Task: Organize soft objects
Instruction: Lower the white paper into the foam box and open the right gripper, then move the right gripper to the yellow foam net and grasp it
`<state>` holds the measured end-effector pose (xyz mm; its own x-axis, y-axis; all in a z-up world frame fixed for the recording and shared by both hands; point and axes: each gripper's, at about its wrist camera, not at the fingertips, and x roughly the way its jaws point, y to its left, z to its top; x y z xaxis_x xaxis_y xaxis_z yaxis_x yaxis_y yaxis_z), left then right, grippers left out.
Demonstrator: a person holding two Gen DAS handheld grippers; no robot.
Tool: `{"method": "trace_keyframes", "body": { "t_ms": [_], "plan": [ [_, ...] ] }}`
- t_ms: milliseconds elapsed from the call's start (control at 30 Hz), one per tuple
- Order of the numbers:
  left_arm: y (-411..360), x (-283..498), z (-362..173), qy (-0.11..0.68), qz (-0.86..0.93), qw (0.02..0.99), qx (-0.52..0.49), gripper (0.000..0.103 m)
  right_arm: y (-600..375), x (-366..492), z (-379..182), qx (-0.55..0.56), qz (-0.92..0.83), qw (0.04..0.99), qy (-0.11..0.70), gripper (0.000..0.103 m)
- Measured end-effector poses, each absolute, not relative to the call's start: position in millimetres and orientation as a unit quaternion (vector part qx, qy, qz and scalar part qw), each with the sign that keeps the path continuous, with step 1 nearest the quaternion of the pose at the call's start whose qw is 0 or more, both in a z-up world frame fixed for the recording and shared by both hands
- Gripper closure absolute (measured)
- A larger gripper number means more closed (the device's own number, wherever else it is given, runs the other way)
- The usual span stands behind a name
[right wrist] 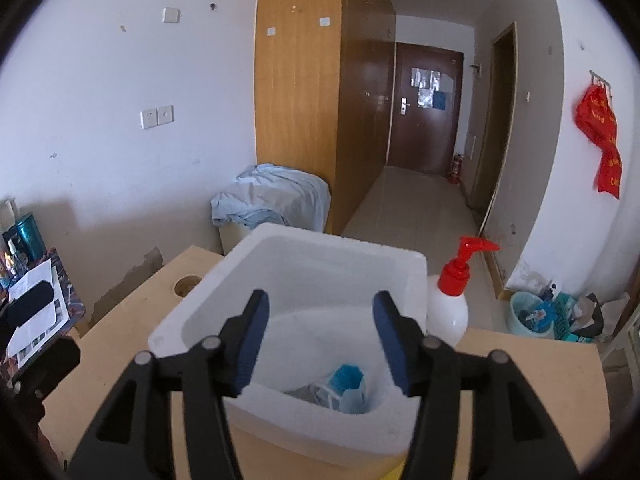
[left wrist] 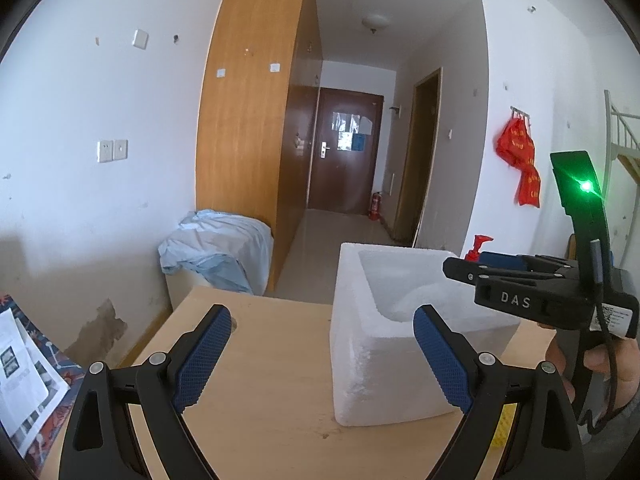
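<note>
Right wrist alone shows blue pouch (right wrist: 347, 388) inside foam box (right wrist: 256, 256).

Left gripper (left wrist: 322, 354): black plastic linkage arms, silver round pivot screws, jaws faced with blue textured pads (left wrist: 202, 354). Right gripper (right wrist: 320, 340): same black build and blue pads (right wrist: 250, 344); body marked "DAS" in white, green indicator light, black cable, white label. Bare skin on the right hand (left wrist: 600, 360).

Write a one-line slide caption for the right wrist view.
Open right tongs hover over a white foam box holding a small blue-and-white soft item, red-pump bottle beside it.
</note>
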<state>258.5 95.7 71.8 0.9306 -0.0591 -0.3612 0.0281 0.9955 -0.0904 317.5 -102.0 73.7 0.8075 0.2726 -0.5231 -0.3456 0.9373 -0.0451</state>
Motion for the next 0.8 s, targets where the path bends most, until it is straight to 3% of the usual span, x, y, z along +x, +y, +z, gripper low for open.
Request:
{"method": "trace_keyframes", "body": {
  "t_ms": [800],
  "plan": [
    [93.4, 203.8, 74.5, 0.191, -0.036, 0.98, -0.035, 0.009, -161.9, 242.4, 78.0, -0.05, 0.124, 0.954, 0.268, 0.044]
  ]
}}
